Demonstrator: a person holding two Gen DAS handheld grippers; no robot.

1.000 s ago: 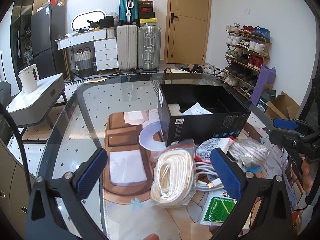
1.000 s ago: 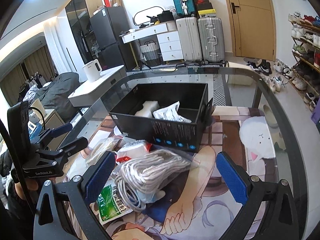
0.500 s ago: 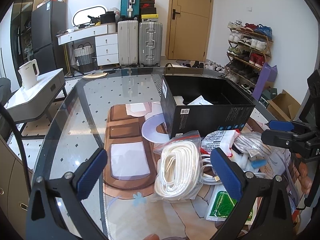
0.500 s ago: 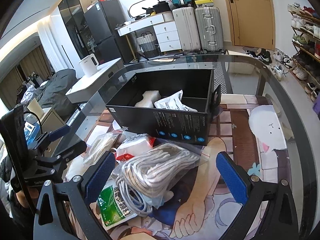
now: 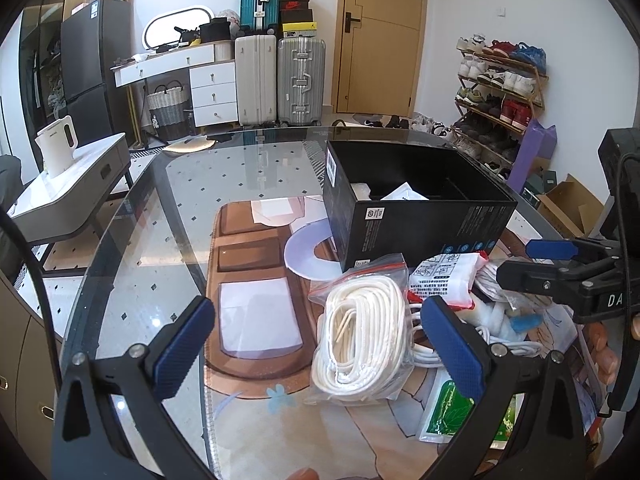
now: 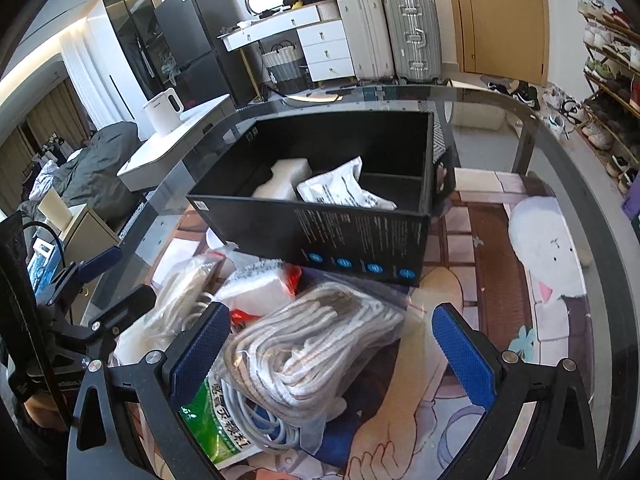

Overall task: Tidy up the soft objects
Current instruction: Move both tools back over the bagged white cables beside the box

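1. The soft items are heaped just before the black box (image 6: 352, 200), presumably so each can be lifted into it; a foam piece (image 6: 286, 178) and a white pouch (image 6: 344, 192) are already held inside.
2. The right gripper (image 6: 334, 354) is spread wide and empty, poised low over the bagged grey rope (image 6: 316, 344), which lies between its fingers.
3. The left gripper (image 5: 316, 344) is likewise wide and empty, with the bagged white rope (image 5: 360, 340) just inside its right finger.
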